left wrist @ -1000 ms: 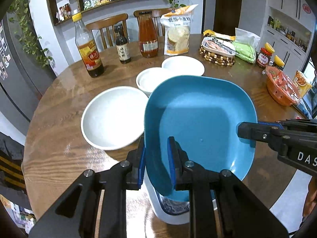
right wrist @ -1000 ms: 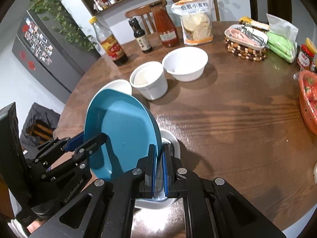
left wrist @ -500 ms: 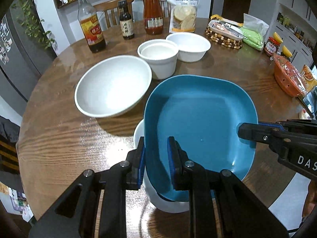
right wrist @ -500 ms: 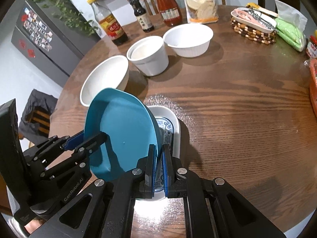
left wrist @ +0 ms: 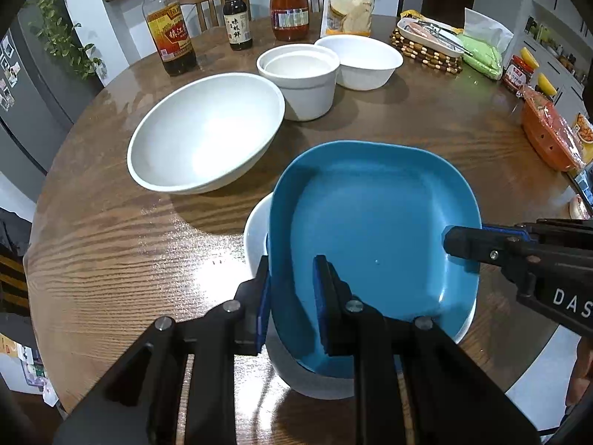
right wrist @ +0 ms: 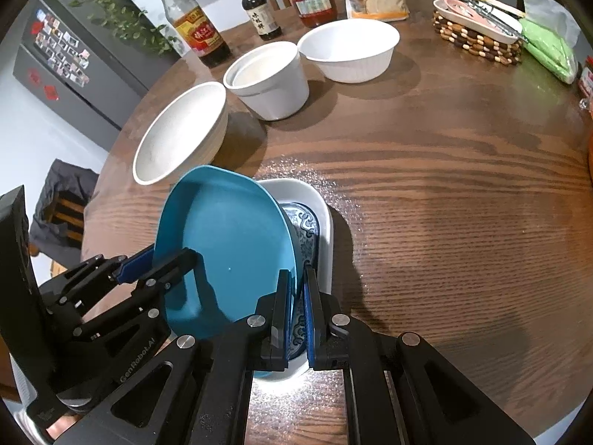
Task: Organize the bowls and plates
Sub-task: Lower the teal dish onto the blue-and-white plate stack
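A blue square plate (left wrist: pixel 370 230) is held tilted between both grippers, just over a white plate (left wrist: pixel 255 233) with a blue-patterned centre (right wrist: pixel 305 230). My left gripper (left wrist: pixel 291 270) is shut on the blue plate's near left rim. My right gripper (right wrist: pixel 296 278) is shut on its right rim and shows in the left wrist view as a black finger (left wrist: pixel 463 243). In the right wrist view the blue plate (right wrist: pixel 226 244) covers most of the white plate (right wrist: pixel 324 215), and my left gripper (right wrist: pixel 163 259) grips from the left. Whether the two plates touch is hidden.
Three white bowls stand beyond: a wide shallow one (left wrist: pixel 204 137), a tall one (left wrist: pixel 300 74) and a ribbed one (left wrist: pixel 361 61). Behind them are sauce bottles (left wrist: pixel 170 29), a flour bag (left wrist: pixel 348 0) and a woven trivet (left wrist: pixel 430 48). An orange basket (left wrist: pixel 548 137) sits at the table's right edge.
Both grippers have come down with the blue plate, closer to the white plate and the table. The grip on the plate is unchanged.
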Demonstrator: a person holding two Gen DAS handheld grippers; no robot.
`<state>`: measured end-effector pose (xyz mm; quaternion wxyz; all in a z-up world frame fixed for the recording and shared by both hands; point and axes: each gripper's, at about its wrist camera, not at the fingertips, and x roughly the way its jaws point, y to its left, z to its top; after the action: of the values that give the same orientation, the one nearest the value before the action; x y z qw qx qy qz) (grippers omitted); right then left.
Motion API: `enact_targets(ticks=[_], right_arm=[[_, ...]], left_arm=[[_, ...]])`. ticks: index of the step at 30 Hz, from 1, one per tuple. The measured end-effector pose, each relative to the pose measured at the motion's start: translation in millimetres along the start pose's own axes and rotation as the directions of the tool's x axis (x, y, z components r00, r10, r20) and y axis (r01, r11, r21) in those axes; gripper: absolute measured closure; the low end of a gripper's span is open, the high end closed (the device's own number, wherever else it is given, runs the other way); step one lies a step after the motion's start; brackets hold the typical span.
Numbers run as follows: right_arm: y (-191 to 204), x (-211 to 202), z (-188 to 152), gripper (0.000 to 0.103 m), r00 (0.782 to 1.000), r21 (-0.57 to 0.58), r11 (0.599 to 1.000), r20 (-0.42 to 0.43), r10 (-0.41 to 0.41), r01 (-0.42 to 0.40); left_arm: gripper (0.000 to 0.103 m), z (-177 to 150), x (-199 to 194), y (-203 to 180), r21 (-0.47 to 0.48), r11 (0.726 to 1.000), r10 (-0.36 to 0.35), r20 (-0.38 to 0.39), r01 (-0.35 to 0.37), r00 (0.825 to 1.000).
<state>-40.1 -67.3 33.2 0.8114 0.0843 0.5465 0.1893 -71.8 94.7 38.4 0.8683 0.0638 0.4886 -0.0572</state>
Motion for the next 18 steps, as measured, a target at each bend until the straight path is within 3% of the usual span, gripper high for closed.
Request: enact_targets(ticks=[18], right_arm=[[3.6, 10.9, 0.5, 0.095, 0.998, -0.02, 0.999, -0.029, -0.047, 0.046]], left_arm=[[0.083, -2.0, 12.3, 0.7, 0.002, 1.0, 0.005, -0.026, -0.005, 1.0]])
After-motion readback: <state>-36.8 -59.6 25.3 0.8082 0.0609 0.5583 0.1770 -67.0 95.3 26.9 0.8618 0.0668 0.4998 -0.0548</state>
